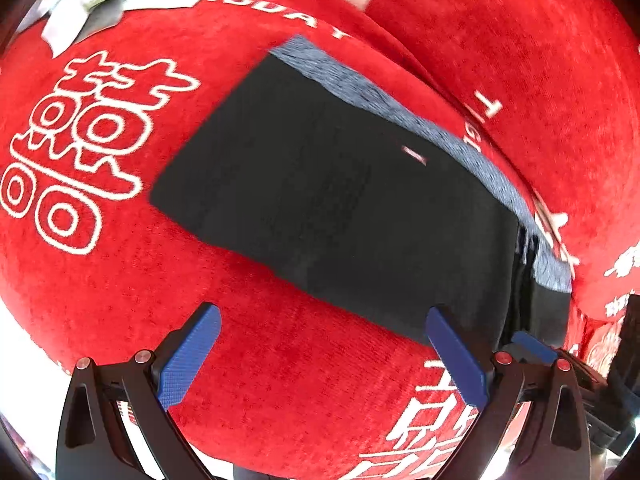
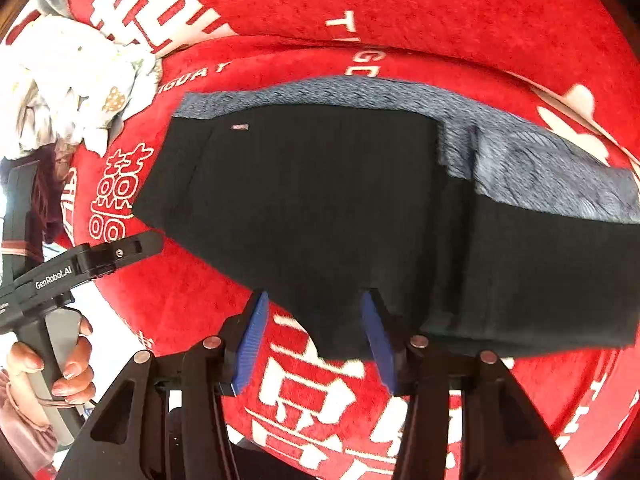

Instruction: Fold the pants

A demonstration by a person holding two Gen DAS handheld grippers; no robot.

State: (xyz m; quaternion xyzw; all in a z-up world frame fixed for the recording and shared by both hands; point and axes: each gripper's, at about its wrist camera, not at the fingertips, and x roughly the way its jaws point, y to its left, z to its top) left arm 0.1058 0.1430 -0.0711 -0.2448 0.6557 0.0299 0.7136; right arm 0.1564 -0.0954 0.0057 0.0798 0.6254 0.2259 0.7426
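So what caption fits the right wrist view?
Open blue-padded right gripper poised at the edge of folded black pants on a red plush blanket.

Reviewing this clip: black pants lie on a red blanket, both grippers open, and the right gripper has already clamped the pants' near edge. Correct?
Not quite. In the right wrist view the right gripper is open, its fingers either side of the pants' near edge, clamping nothing. The rest holds: the red blanket lies underneath and the left gripper is open.
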